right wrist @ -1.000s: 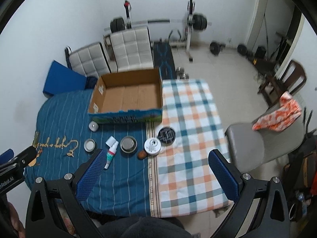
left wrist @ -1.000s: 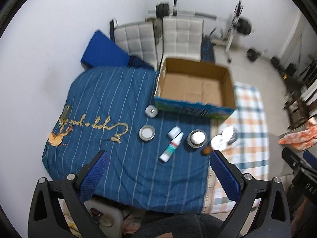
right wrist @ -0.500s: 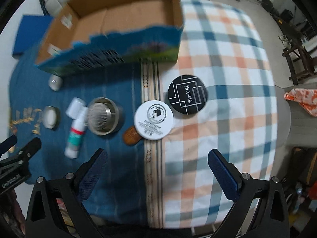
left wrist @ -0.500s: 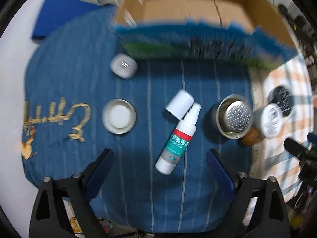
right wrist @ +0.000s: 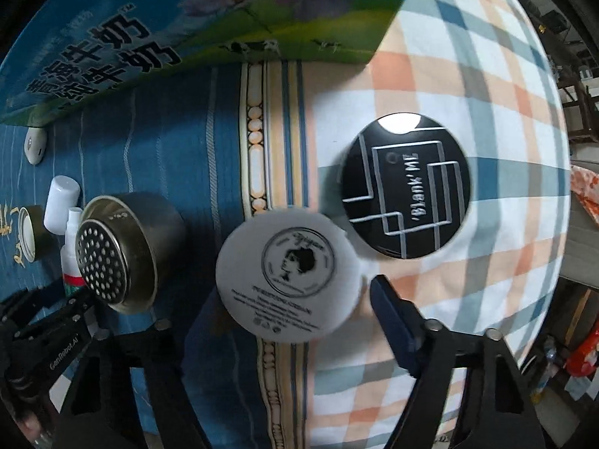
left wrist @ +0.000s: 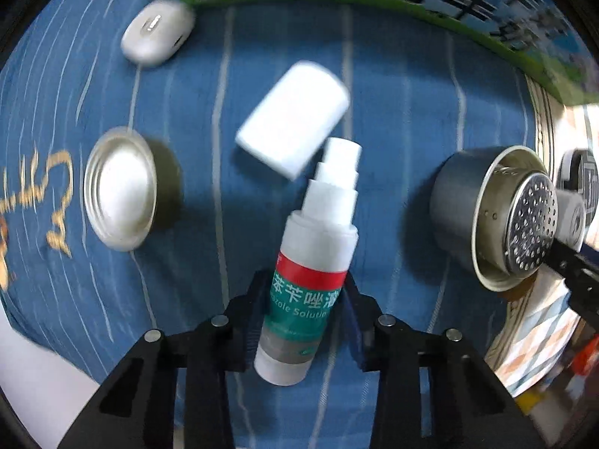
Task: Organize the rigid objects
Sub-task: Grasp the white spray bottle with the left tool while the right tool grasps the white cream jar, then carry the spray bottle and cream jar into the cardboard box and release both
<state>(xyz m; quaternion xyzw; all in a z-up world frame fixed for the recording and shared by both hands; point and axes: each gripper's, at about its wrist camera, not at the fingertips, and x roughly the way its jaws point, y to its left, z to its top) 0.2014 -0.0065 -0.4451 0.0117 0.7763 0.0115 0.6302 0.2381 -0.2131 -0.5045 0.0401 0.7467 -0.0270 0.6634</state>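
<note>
A white spray bottle (left wrist: 318,232) with a red and green label lies on the blue striped cloth (left wrist: 393,119). My left gripper (left wrist: 305,288) is shut on its labelled body. The bottle's loose white cap (left wrist: 292,112) rests just beyond the nozzle. In the right wrist view a white round tin (right wrist: 288,273) with a printed portrait sits between the fingers of my right gripper (right wrist: 290,299). Those jaws are closing, and a thin gap still shows at the right finger (right wrist: 393,318). A black round tin (right wrist: 406,187) lies right beside it on the checked cloth.
A printed cardboard box (right wrist: 187,11) stands just behind the objects. A metal strainer cup (left wrist: 498,217) lies on its side between the two grippers. A shallow metal lid (left wrist: 119,194) and a white earbud case (left wrist: 157,35) lie to the left.
Both grippers dropped from high above the table to just over the objects. The left jaws closed onto the spray bottle. The right jaws narrowed around the white tin.
</note>
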